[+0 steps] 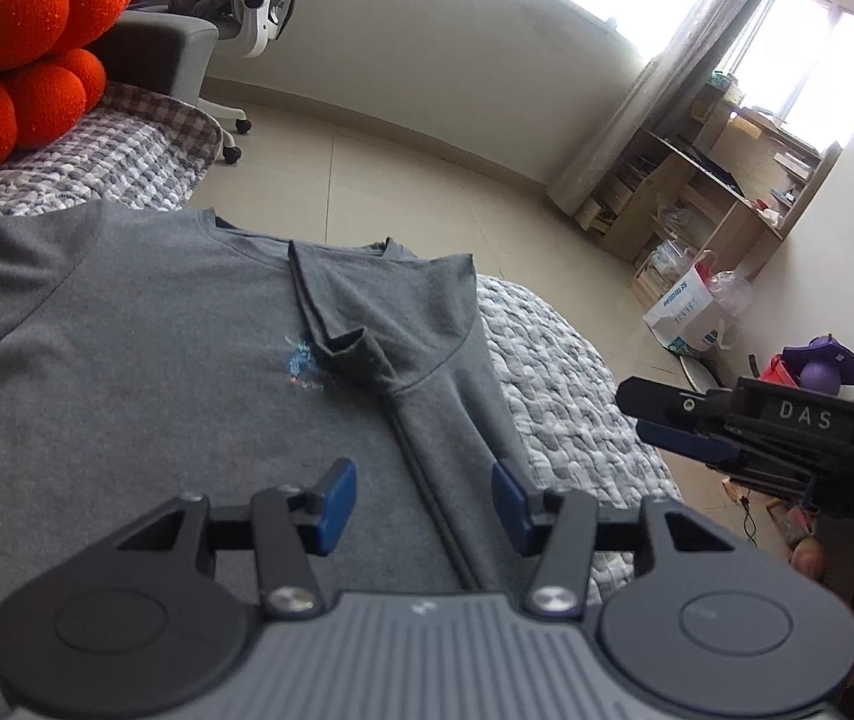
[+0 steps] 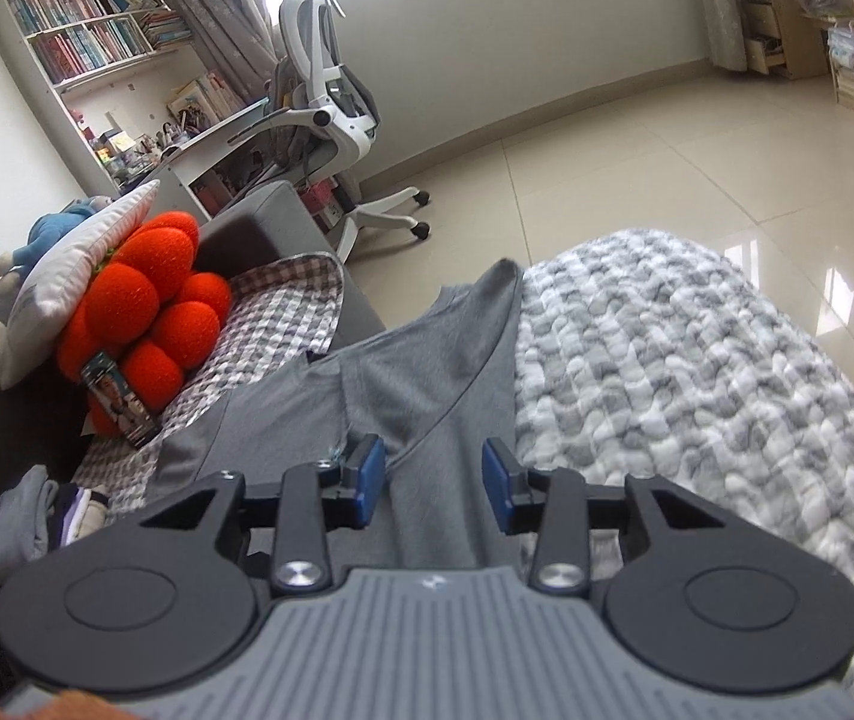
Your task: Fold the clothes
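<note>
A grey T-shirt (image 1: 157,372) lies flat on a bed with a grey-white knitted blanket (image 2: 667,372), its one sleeve folded inward, near the blanket's far edge. The left gripper (image 1: 424,501) and right gripper (image 2: 433,480) hover above it, jaws apart, holding nothing. Beyond are a tiled floor (image 2: 637,168) and a white office chair (image 2: 331,102).

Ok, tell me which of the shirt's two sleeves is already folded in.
The sleeve nearest the knitted blanket: it lies folded over the grey shirt's chest. The other sleeve still lies spread out flat.
</note>
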The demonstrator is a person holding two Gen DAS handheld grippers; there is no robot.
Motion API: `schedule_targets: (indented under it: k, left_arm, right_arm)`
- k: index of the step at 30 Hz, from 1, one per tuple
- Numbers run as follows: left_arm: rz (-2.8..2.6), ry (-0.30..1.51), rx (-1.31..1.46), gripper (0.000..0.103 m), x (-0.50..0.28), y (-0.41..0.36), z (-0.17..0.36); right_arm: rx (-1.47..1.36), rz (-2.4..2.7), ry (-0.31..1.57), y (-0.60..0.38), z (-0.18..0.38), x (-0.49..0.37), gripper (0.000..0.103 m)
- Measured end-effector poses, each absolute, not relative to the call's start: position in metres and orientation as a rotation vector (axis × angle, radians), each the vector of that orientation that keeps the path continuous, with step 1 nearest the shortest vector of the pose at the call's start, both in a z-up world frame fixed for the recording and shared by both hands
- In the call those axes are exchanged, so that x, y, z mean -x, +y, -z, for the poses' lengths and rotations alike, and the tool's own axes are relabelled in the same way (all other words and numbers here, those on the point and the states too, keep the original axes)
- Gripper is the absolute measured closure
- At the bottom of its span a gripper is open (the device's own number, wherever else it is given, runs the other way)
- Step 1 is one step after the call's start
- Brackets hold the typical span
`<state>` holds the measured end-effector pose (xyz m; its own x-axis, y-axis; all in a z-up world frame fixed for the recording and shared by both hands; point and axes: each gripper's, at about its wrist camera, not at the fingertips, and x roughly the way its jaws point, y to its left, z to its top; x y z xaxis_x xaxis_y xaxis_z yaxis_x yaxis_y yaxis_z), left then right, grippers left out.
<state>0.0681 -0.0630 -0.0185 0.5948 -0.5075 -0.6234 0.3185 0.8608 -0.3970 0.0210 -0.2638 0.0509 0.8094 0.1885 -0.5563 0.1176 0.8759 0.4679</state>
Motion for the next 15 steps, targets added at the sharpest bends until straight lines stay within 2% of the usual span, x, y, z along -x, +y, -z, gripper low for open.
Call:
schedule_targets:
  k: [15]
  left_arm:
    - [0.617, 0.737, 0.093, 0.046, -0.033, -0.065, 0.056]
  right_arm:
    - [-0.526, -0.165, 0.779, -0.254, -0.005, 0.025, 0.056]
